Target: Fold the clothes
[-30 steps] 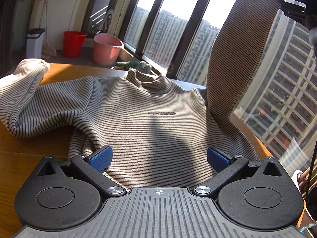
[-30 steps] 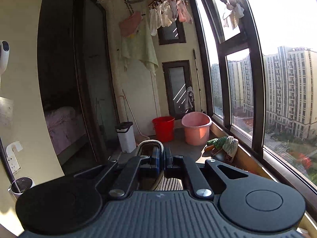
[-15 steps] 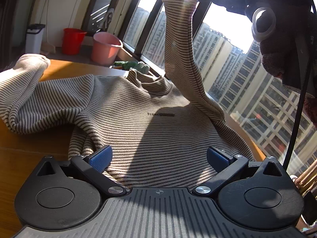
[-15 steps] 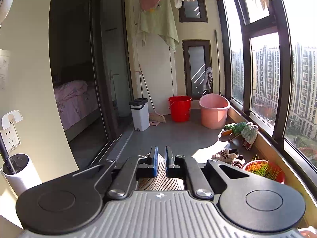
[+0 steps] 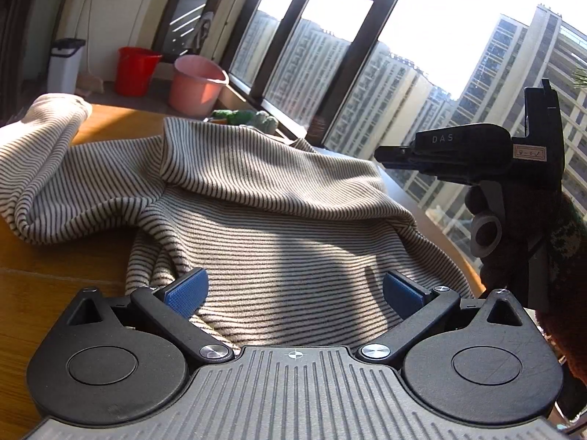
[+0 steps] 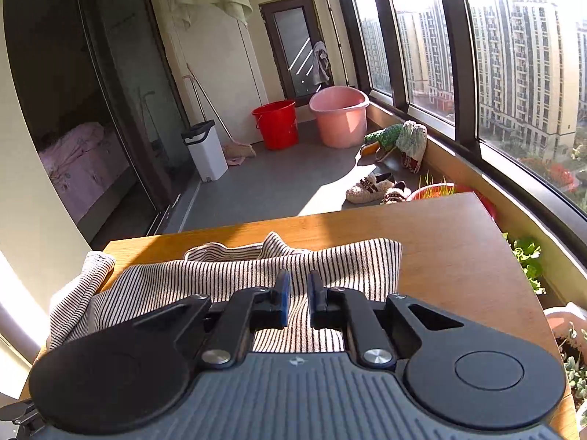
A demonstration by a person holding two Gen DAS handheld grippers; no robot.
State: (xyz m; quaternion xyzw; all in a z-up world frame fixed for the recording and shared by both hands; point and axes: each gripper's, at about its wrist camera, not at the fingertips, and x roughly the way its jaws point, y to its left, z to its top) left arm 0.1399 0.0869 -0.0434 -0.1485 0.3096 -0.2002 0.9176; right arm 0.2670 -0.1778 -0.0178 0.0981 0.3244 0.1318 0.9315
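Observation:
A beige sweater with thin dark stripes (image 5: pixel 264 220) lies face up on the wooden table (image 5: pixel 44 293). Its right sleeve (image 5: pixel 256 161) is folded flat across the chest and neck. The other sleeve (image 5: pixel 44 154) lies bunched at the left. My left gripper (image 5: pixel 293 289) hangs open and wide over the hem, holding nothing. My right gripper (image 6: pixel 299 289) hovers just above the folded sleeve (image 6: pixel 227 275), jaws a narrow gap apart with no cloth between them. Seen from the left wrist, the right gripper (image 5: pixel 381 154) is off the cloth, held by a gloved hand (image 5: pixel 513 256).
The table's far edge (image 6: pixel 330 216) and right edge (image 6: pixel 528 293) border a balcony floor. On that floor are a red bucket (image 6: pixel 275 124), a pink tub (image 6: pixel 339 117), a white bin (image 6: pixel 205 150) and slippers (image 6: pixel 374 187). Potted plants (image 6: pixel 528 260) stand along the window at right.
My right gripper swung the raised sleeve down and across the chest, laid it flat, and let it go. The left gripper has stayed open over the hem.

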